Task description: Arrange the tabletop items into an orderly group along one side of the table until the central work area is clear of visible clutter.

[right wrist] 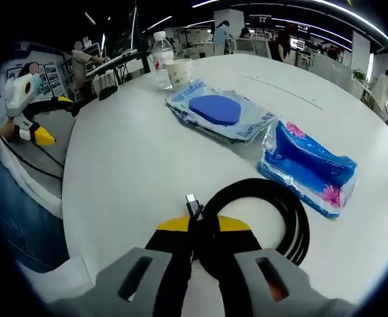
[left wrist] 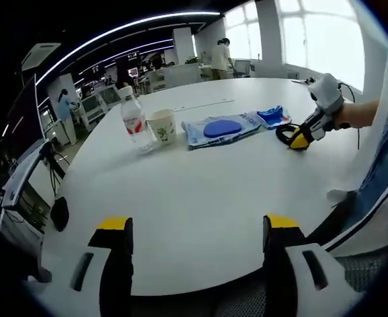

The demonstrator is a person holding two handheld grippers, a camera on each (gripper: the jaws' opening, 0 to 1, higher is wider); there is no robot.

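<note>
On the round white table (left wrist: 200,191) stand a clear water bottle (left wrist: 133,119) and a paper cup (left wrist: 162,126). Right of them lie a flat blue wipes pack (left wrist: 220,127) and a blue tissue pack (left wrist: 273,116). My left gripper (left wrist: 198,224) hovers open at the table's near edge, holding nothing. My right gripper (right wrist: 203,226) is shut on a coiled black cable (right wrist: 283,218), which rests on the table beside the tissue pack (right wrist: 309,168). The wipes pack (right wrist: 220,111), cup (right wrist: 179,71) and bottle (right wrist: 159,54) lie farther off. The left gripper view shows that right gripper (left wrist: 299,139) on the cable (left wrist: 286,136).
The left gripper (right wrist: 51,119) hangs beyond the table's left edge in the right gripper view. A person's jeans (left wrist: 385,165) are close to the table rim. Desks, monitors and several people fill the office behind. A wide bare stretch of table lies near me.
</note>
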